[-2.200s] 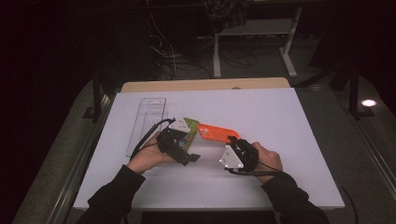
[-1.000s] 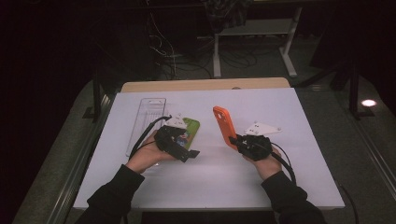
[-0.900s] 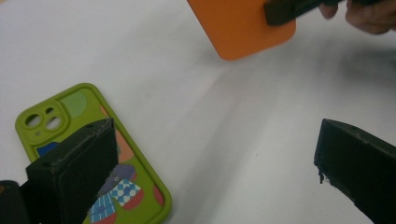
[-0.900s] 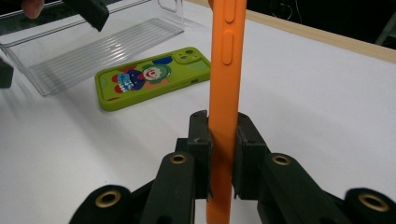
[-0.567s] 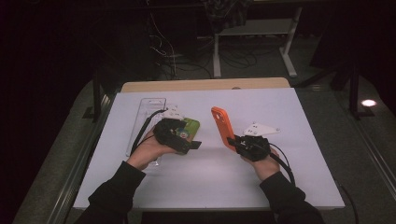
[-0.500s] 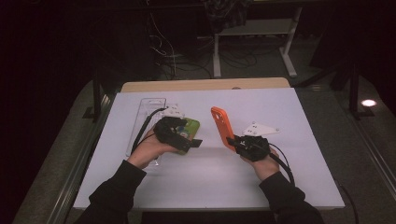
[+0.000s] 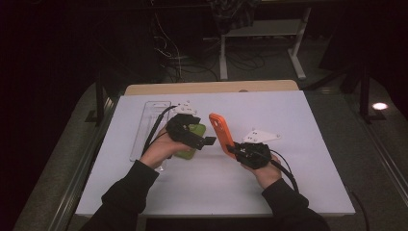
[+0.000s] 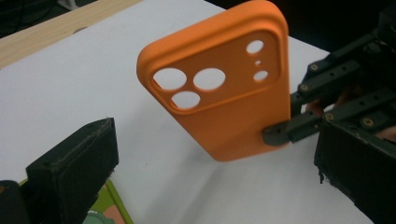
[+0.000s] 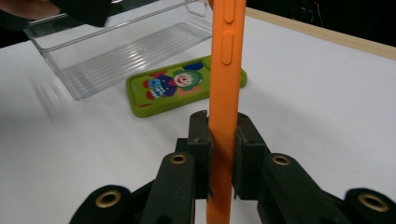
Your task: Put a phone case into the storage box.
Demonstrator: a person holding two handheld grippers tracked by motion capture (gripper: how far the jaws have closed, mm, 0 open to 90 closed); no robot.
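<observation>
The orange phone case [image 7: 222,134] is held upright near the middle of the white surface [image 7: 312,125] by the closed right hand-held gripper [image 7: 236,150], the left hand-held gripper [image 7: 208,141] is kept open and empty beside it, above the green case [image 9: 184,88] lying near the clear tray [image 7: 146,125], and bare room is left toward the right edge

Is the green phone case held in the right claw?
No, the right claw is shut on the orange phone case; the green phone case lies flat on the table.
</observation>
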